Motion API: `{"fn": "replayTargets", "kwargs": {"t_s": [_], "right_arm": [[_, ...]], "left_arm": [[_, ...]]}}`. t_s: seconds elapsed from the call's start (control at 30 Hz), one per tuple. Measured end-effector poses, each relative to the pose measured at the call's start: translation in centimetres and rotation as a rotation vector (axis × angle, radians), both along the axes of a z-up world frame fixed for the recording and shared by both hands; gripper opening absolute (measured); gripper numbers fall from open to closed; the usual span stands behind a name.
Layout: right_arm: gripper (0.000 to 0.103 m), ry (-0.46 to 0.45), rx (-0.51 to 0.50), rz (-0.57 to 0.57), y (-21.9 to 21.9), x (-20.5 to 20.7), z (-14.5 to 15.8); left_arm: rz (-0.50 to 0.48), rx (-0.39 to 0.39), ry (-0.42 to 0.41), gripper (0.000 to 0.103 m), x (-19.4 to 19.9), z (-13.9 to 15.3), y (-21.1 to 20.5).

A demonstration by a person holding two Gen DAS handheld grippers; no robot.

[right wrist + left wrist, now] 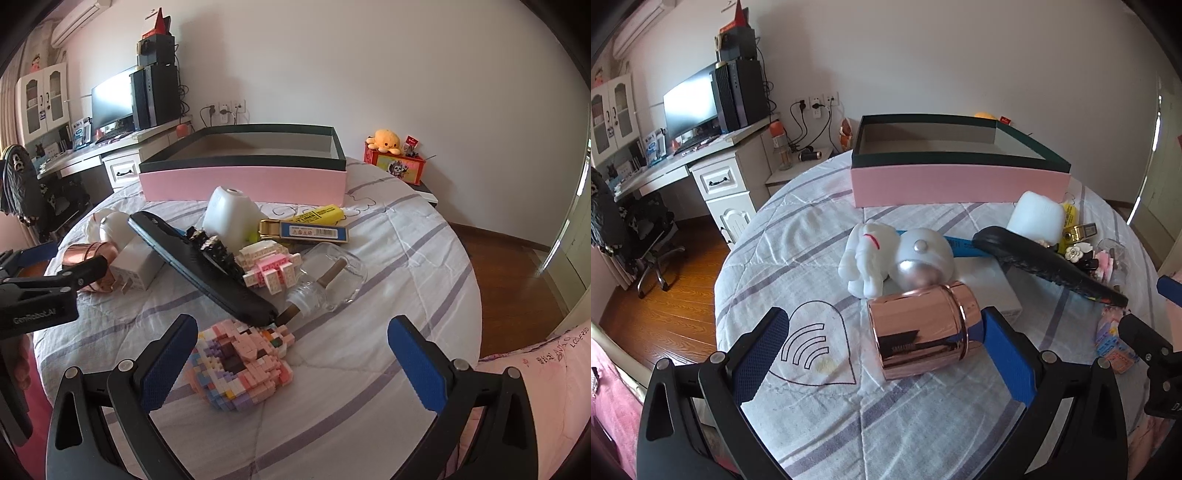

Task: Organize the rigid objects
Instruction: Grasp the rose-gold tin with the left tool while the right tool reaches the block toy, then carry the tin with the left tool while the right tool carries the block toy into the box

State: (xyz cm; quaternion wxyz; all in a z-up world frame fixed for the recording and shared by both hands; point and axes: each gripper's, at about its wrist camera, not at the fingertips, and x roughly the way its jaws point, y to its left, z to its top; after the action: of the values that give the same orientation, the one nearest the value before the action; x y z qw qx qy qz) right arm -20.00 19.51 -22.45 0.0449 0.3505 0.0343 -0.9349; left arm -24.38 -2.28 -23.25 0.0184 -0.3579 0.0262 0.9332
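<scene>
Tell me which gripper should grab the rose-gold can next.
Left. The left gripper is open with the rose-gold can lying on its side between its fingers, close to one blue pad. The right gripper is open over the pink brick model, well away from it.

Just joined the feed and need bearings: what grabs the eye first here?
The big pink box with a dark rim, open and empty at the back of the bed. In front lies a clutter of small items, notably the shiny copper cylinder on its side between the left gripper's open jaws, and a pastel brick model near the right gripper.
</scene>
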Motion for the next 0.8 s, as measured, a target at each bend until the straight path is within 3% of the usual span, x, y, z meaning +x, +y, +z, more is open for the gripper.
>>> {"fn": "replayTargets", "kwargs": {"t_s": [0.2, 0.3, 0.33, 0.47, 0.53, 0.8], "right_arm": [[0.103, -0.012, -0.014, 0.000, -0.3, 0.0, -0.8], [0.103, -0.012, -0.018, 0.000, -0.4, -0.1, -1.0], [0.103, -0.012, -0.021, -0.002, -0.3, -0.1, -1.1], [0.103, -0.014, -0.028, 0.001, -0.3, 0.0, -1.1], [0.103, -0.011, -0.026, 0.003, -0.3, 0.3, -1.1], [0.103, -0.004, -0.009, 0.000, -0.7, 0.9, -1.6]], "left_arm": [[0.015, 0.031, -0.097, 0.103, -1.1, -2.2, -1.3], [0.009, 0.052, -0.083, 0.102, -1.2, -2.3, -1.7], [0.002, 0.055, -0.073, 0.098, -1.2, -2.2, -1.6], [-0.002, 0.049, -0.046, 0.060, -1.2, -2.1, -1.6], [0.000, 0.053, -0.038, 0.054, -1.1, -2.0, -1.8], [-0.008, 0.041, -0.037, 0.059, -1.1, -2.2, -1.9]]}}
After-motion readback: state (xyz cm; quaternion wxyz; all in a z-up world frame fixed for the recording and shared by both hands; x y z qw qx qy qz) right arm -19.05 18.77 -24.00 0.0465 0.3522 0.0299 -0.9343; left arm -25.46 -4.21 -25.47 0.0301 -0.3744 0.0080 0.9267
